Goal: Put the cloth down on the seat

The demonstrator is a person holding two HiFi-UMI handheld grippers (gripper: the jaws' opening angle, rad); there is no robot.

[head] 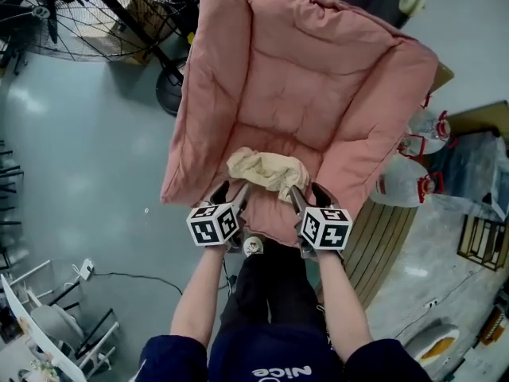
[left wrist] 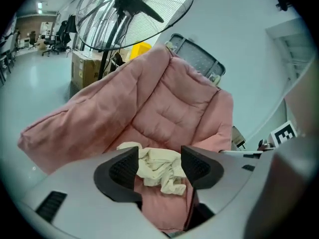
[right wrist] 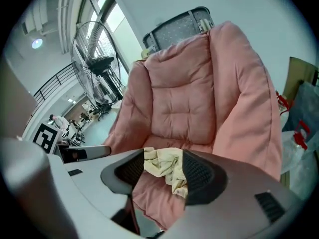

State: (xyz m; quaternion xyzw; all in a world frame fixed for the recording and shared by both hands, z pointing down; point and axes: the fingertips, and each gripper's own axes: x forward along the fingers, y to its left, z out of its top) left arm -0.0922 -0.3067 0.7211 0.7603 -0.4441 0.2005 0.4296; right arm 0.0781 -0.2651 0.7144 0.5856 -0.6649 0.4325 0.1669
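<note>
A crumpled cream cloth [head: 266, 169] lies on the front of the seat of a pink padded chair [head: 310, 62]. My left gripper [head: 231, 191] hovers at the cloth's near left edge and my right gripper [head: 308, 193] at its near right edge. Both stand open. In the left gripper view the cloth [left wrist: 157, 168] shows through the gap between the jaws of the left gripper [left wrist: 159, 164], lying loose on the cushion [left wrist: 164, 98] beyond them. The right gripper view has the cloth [right wrist: 164, 164] likewise behind the spread jaws of the right gripper [right wrist: 160, 171], with neither pad pressing it.
A large floor fan [head: 71, 14] stands left of the chair. Plastic water jugs [head: 413, 173] and a slatted wooden board [head: 386, 237] sit to the right. Cardboard boxes [left wrist: 84, 68] are behind the fan. White folded chairs [head: 48, 325] lie at the lower left on the grey floor.
</note>
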